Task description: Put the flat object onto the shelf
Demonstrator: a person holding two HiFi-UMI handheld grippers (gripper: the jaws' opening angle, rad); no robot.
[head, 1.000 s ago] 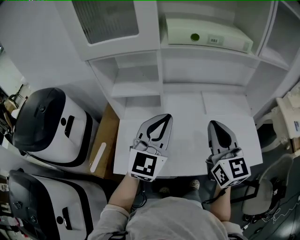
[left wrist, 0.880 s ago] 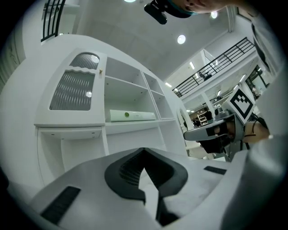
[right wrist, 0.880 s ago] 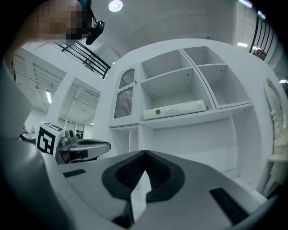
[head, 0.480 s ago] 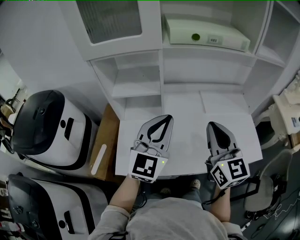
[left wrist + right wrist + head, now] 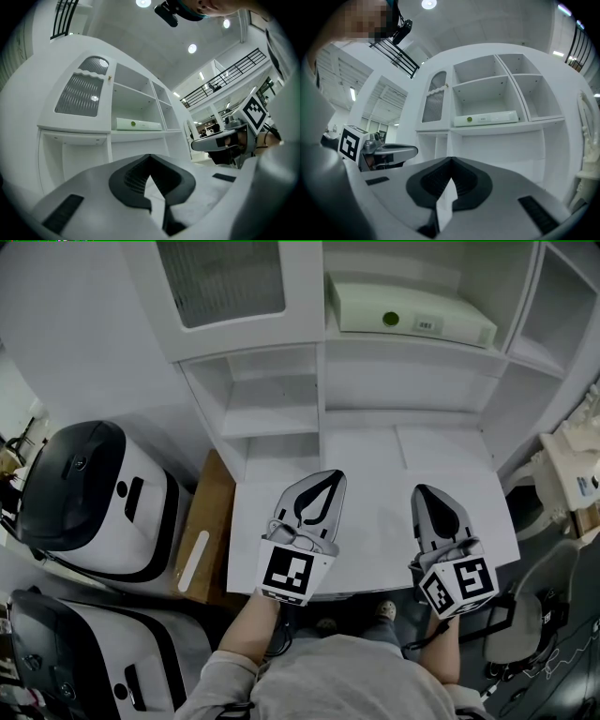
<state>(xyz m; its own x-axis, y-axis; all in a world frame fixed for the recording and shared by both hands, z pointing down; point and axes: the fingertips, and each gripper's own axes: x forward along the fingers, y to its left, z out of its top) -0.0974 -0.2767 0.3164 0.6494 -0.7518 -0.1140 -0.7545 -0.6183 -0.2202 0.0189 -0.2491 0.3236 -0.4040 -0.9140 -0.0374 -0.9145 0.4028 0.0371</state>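
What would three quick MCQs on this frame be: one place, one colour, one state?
1. Where is the box?
A. On the desk
B. On a shelf
C. On the floor

2. What colour is the dot on the box?
A. Green
B. Red
C. Blue

3. The left gripper and right gripper are:
A. Both open
B. Both holding the box
C. Both shut, empty

Answers:
1 B: the head view shows it lying on the shelf, above the grippers.
2 A: the dot reads green against the pale box.
3 C: in each gripper view the tips meet with nothing between them.
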